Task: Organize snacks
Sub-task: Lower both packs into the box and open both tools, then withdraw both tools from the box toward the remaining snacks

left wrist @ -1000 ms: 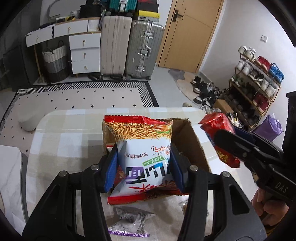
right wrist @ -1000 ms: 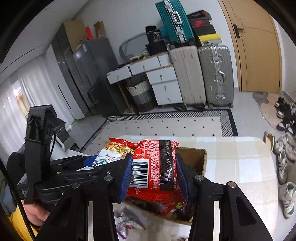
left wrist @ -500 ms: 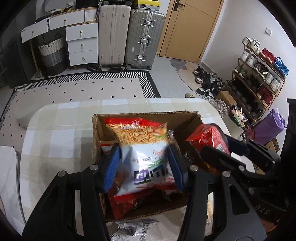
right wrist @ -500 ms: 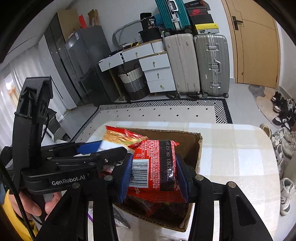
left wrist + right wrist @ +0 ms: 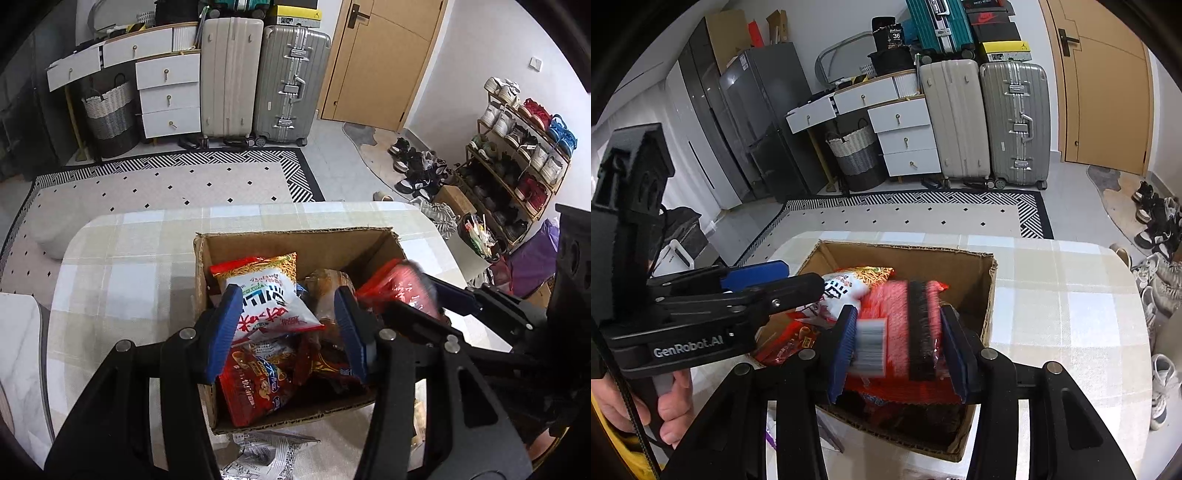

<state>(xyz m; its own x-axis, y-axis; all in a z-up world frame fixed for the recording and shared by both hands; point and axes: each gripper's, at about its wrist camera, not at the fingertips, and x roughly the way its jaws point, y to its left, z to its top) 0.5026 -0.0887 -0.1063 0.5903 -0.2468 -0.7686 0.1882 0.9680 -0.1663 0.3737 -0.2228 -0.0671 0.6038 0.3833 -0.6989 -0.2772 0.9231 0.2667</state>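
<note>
My worry is the drop: if either bag lets go crooked it could catch on the cardboard box (image 5: 295,240) wall or slide off the heaped packets already inside, spilling toward the near edge of the desk (image 5: 122,258), where a silvery wrapper (image 5: 266,450) lies loose. My left gripper (image 5: 288,328) stands partly open; the white snack bag (image 5: 266,299) leans against its left pad while the right pad stands clear, so the bag looks released and rests on the pile in the box's left half. My right gripper (image 5: 897,347) has just been opening, and the red snack bag (image 5: 905,332) sits blurred between its pads, low over the box's right half; it appears to be slipping free. Both grippers crowd together here, so a snagged corner could drag a bag back out.
</note>
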